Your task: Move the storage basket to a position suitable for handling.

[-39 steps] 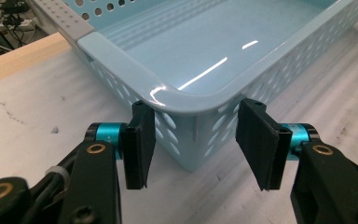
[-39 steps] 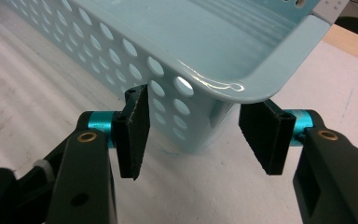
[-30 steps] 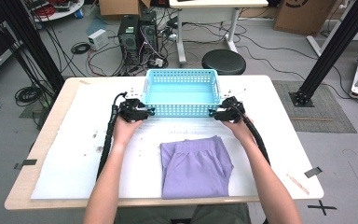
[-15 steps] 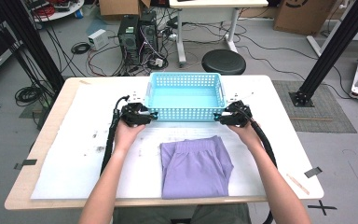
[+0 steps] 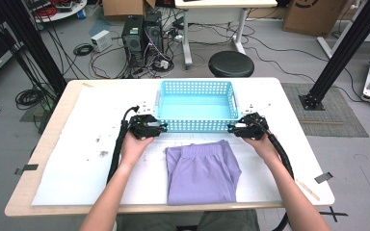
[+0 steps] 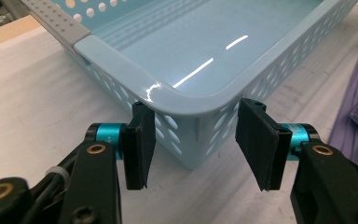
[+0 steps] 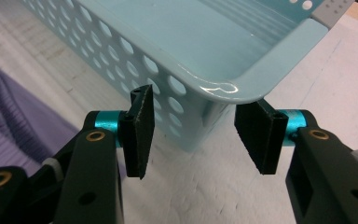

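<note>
A light-blue perforated basket (image 5: 197,126) stands empty at the middle of the table. Just in front of it lies a folded purple garment (image 5: 202,171). My left gripper (image 5: 160,128) is at the basket's near left corner and my right gripper (image 5: 232,128) at its near right corner. In the left gripper view, the left gripper (image 6: 193,140) is open with the corner of the basket (image 6: 121,58) between its jaws and a gap on each side. The right gripper (image 7: 193,135) is open in the same way around the other corner of the basket (image 7: 279,56). The garment (image 7: 14,121) lies beside it.
A white sheet (image 5: 77,168) covers the wooden table. Each gripper trails a black cable (image 5: 118,149) toward the near edge. Beyond the far edge are a black stool (image 5: 231,62), computer towers (image 5: 142,33) and floor cables.
The basket and both grippers have come a little toward the person, so the basket now stands closer to the garment. The garment has not moved.
</note>
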A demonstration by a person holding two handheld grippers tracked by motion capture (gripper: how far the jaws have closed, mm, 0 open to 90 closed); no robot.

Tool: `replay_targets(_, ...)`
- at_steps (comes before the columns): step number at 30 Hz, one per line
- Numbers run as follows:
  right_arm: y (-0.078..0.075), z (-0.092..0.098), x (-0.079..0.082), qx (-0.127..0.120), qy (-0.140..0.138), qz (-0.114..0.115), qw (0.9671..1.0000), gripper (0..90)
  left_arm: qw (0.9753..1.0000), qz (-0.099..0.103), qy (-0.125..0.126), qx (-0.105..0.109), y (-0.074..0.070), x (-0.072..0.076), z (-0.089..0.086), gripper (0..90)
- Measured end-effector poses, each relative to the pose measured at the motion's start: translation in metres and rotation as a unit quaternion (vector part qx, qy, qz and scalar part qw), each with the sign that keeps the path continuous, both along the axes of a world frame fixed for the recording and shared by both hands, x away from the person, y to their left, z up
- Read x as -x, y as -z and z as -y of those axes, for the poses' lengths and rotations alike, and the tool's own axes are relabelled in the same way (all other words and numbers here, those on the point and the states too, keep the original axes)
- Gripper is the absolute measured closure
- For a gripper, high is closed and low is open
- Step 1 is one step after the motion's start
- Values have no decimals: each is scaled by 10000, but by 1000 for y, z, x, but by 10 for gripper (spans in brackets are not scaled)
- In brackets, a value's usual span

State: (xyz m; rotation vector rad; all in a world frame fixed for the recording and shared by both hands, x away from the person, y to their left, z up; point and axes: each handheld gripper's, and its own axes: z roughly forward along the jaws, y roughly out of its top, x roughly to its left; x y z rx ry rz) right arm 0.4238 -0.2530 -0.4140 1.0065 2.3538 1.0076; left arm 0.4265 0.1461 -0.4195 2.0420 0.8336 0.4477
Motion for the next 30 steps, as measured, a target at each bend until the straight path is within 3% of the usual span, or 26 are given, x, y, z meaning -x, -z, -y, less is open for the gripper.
replay_targets(11, 5, 9, 17, -49, 38, 27, 10000, 490, 10000, 29, 68, -23, 4, 14, 8, 478)
replay_targets(30, 6, 14, 31, -107, 1, 74, 9999, 490, 9999, 68, 93, 0, 5, 29, 9, 477)
